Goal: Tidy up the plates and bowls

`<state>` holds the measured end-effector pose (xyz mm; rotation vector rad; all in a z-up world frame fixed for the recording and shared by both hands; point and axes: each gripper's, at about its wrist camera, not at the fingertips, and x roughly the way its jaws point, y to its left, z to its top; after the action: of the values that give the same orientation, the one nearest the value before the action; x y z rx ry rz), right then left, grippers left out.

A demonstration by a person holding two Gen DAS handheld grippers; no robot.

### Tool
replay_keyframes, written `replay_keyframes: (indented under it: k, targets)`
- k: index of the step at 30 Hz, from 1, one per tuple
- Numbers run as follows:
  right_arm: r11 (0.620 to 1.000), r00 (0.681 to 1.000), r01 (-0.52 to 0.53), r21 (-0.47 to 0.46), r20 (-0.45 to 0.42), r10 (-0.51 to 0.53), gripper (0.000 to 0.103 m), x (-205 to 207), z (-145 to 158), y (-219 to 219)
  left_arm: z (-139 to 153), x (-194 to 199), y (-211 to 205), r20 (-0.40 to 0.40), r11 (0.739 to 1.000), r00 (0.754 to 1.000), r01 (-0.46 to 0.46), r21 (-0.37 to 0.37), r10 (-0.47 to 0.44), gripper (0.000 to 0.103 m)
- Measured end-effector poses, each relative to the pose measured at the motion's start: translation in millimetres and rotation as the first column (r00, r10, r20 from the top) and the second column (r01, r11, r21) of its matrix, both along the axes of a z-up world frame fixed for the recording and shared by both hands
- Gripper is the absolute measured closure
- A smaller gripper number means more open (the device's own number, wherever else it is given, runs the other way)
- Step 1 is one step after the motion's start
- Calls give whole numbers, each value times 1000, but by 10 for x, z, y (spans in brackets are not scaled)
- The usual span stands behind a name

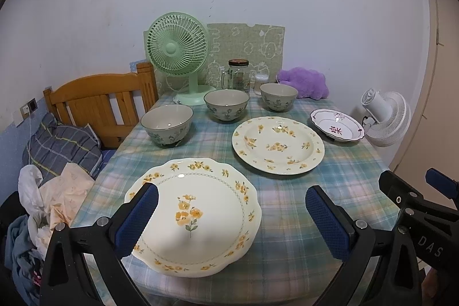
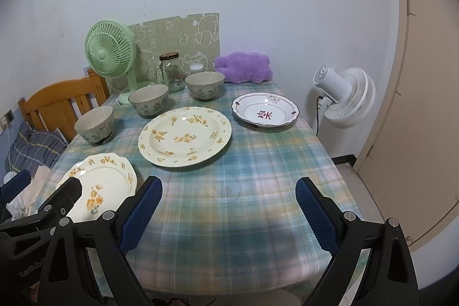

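Left gripper (image 1: 231,205) and right gripper (image 2: 229,197): jaws wide, holding nothing. Three plates (image 1: 277,144) and three bowls (image 1: 226,104) sit separately on the table (image 2: 258,162).

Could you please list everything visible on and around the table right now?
Bowls: three, grey floral, arc at back.
Yellow-flower plates: two, cream; near left, centre.
Small plate: one, white with maroon trim, right.
Green fan: one, back left.
Glass jar: one, clear, back.
Purple plush: one, back right.
White fan: one, beside the table.
Tablecloth: plaid green.
Left gripper: open, over near plate.
Right gripper: open, over cloth.
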<state>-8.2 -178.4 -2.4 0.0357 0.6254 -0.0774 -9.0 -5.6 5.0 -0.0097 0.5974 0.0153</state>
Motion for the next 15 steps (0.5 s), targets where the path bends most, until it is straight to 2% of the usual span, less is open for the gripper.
replay_keyframes:
  k: [15]
  targets:
    - [1000,1000,4,3,13,-4,7,6,47,-25,19,12,-58,7,1000,1000,13,4,-13,0]
